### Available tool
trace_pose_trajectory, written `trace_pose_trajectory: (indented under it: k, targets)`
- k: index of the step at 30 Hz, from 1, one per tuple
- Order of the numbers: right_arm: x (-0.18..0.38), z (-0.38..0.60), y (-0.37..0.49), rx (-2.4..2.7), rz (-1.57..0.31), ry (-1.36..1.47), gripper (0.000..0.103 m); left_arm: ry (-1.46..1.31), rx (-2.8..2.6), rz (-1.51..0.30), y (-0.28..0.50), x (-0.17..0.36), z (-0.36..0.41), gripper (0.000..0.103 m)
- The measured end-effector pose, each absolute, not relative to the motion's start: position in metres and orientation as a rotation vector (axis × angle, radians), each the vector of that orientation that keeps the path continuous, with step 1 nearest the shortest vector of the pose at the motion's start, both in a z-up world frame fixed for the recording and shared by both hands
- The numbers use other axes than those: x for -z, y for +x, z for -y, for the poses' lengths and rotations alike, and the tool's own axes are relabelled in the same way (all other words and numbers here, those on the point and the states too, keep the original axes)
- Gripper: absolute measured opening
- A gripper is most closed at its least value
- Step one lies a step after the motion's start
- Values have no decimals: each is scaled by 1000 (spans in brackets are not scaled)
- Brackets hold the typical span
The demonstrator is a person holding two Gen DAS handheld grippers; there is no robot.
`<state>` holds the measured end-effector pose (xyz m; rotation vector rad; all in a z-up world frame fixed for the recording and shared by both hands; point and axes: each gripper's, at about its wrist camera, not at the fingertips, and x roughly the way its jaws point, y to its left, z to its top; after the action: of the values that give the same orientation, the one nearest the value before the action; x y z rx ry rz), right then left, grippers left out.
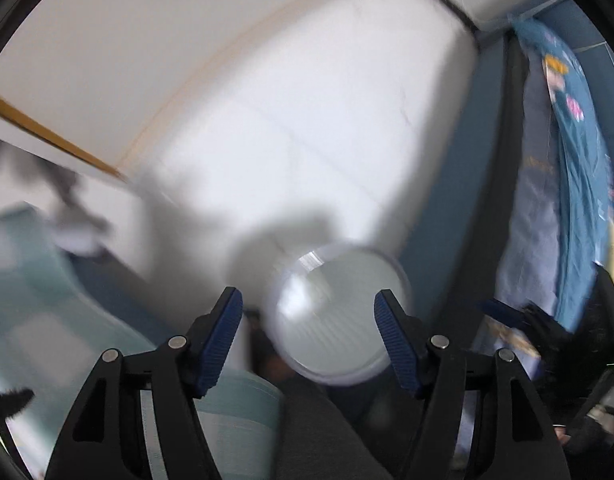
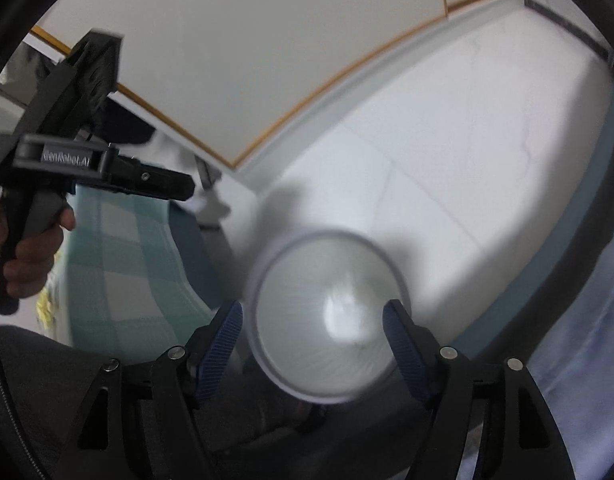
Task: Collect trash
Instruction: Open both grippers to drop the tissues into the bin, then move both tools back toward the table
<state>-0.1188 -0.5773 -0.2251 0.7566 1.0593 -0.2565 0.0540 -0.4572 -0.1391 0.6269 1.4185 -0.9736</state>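
- My left gripper [image 1: 308, 312]: fingers wide apart, holding nothing.
- My right gripper [image 2: 313, 325]: fingers wide, holding nothing.
- White trash bin [image 2: 327, 316] on floor [image 2: 447, 184], below both, beside bed [image 2: 119, 240].

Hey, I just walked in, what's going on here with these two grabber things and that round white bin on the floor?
A person holds a claw in each hand above a round white bin on a pale tiled floor. Both the left claw and the right claw are open and hold nothing. The bin has a pale liner, with something white at its bottom, too blurred to name. A bed with a green checked sheet stands beside it.
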Motion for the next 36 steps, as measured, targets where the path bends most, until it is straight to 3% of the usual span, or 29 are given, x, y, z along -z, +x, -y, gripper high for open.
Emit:
trace_pose_trajectory:
  k: [2,6,11,13,17,25,36]
  targets:
    - [199,581,-120,268,-988,733,73,629,909,-1206,52,97,441,65]
    - [144,578,-120,284,-840,656,78,497,815,-978,55,31,397,80]
    - [78,567,-118,255,-662,556,86,337,630,-775,57,-31,328,83]
    - [48,555,-115,232,-574,514,93,280,574,-714,52,-48,302,92]
    - [11,521,-113,177,-432,423,102,160,503,-616,43,-73,245,98]
    - [-43,434,-86,-38,-313,292,103,30,338,-507,24,-83,155,102]
    - [-57,329,-60,-254,-251,232,103,-73,133,-530,18,-49,46,102]
